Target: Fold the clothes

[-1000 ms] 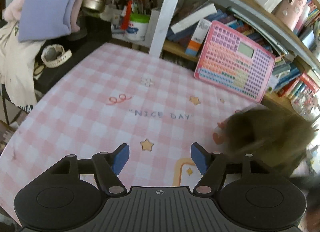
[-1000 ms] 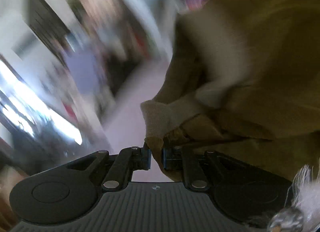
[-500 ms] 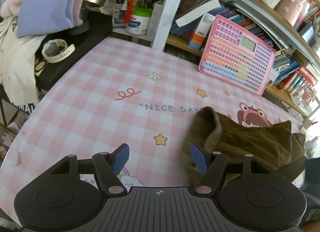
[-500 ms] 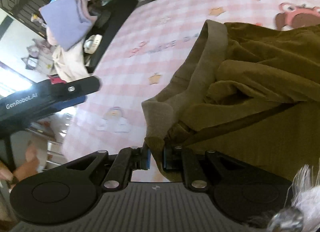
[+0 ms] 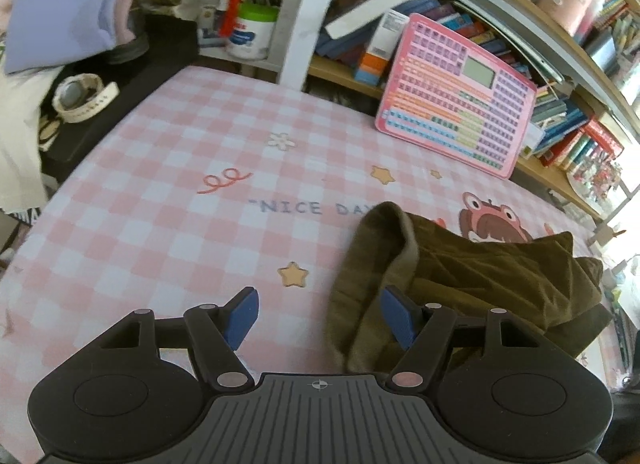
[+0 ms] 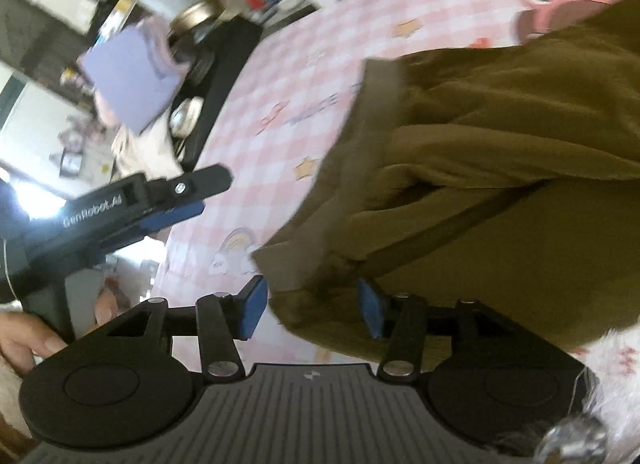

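Garment: olive-brown garment lies bunched near the right edge of the pink checked table
Right gripper: jaws opening, crumpled hem between them, pads off the cloth
Left gripper: spread, empty, its right pad over the ribbed cuff
Risk: grabbing a bunched layer could fold it crooked or drag the heap over the edge
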`<state>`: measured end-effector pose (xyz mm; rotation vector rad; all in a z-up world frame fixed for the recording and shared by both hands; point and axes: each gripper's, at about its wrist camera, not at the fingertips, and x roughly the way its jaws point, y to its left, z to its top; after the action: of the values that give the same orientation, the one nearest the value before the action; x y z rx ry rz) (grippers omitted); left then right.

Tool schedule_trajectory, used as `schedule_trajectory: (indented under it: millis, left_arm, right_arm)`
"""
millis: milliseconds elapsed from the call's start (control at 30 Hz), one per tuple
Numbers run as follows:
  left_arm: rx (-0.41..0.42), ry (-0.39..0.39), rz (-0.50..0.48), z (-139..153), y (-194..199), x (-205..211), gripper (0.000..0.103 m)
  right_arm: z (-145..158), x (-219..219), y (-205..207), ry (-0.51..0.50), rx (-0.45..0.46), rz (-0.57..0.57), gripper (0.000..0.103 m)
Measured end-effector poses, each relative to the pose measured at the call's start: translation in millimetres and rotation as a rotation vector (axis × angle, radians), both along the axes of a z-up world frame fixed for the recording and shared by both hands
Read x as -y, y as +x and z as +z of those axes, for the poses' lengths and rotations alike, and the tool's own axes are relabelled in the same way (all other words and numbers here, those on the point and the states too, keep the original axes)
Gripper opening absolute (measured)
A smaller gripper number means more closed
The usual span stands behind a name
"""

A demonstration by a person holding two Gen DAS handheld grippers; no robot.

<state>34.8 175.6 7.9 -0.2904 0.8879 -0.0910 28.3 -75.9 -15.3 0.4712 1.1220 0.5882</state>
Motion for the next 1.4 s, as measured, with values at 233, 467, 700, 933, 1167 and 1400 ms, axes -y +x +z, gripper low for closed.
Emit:
schedule_trajectory:
  millis: [233, 467, 700, 933, 1167, 1400]
  left_arm:
    - [0.002, 0.006, -0.035, 1, 8, 29, 0.07]
    - [-0.001, 0.022, -0.039, 0, 11, 54, 0.07]
    - [0.002, 0.043, -0.022, 2, 11, 75, 0.07]
    - [0.0, 0.058, 0.002, 1, 8, 90, 0.07]
    - [0.01, 0.069, 0.008, 3, 4, 100, 0.07]
    - [0.037, 0.083, -0.036, 1, 11, 98, 0.07]
  right_arm:
    - [-4, 62, -4, 0.013, -0.011, -0.17, 0.048]
    - [-4, 106, -2, -0.043, 0.022, -0.255, 0.048]
    - [-8, 134, 3, -0.117, 0.06, -0.272, 0.048]
    - [-17, 139, 9, -0.222, 0.106, -0.222, 0.046]
    - [-28, 136, 8, -0.291, 0.114, -0.161, 0.043]
    - [-29, 127, -1, -0.354, 0.177, -0.131, 0.043]
